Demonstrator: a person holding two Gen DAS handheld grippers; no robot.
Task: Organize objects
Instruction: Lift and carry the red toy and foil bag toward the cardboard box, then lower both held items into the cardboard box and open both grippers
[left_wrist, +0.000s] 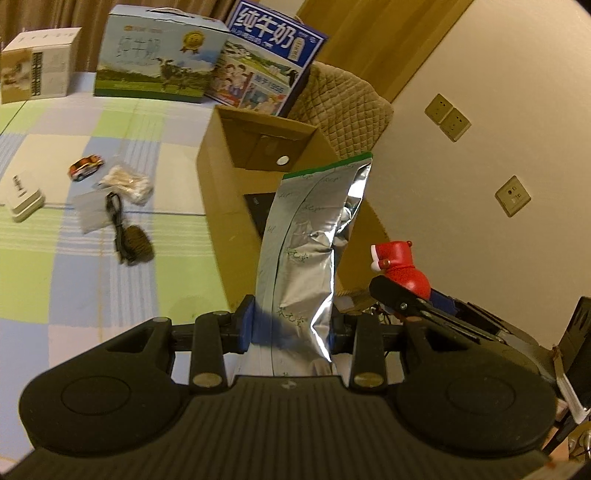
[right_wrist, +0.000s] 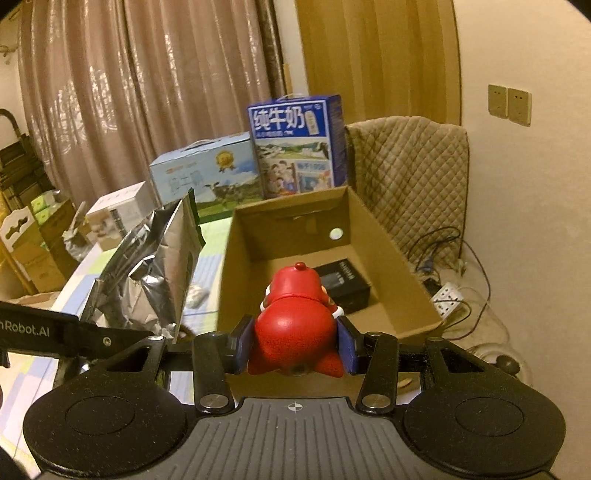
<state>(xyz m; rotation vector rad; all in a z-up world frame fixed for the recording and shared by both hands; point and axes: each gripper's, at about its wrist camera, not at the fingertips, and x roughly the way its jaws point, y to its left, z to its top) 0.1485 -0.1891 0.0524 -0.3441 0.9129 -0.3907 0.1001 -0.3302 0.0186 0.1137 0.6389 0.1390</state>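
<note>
Left tool (left_wrist: 291, 326): pinching foil pouch (left_wrist: 310, 251) at its lower end, near cardboard box (left_wrist: 221, 162).
Right tool (right_wrist: 295, 349): clamped on red figurine (right_wrist: 295, 317), above the box.
Pouch handling: light, crinkly, slippery; hold the flat seam.
Figurine handling: rigid, smooth; grip the wide body.

Dim warm indoor light, yellowish cast. Glare on foil bag (left_wrist: 314, 258). Strong fisheye bending, dark vignette corners. Toy car (left_wrist: 85, 168) and checkered mat (left_wrist: 92, 280) items motion-blurred (left view mostly).
</note>
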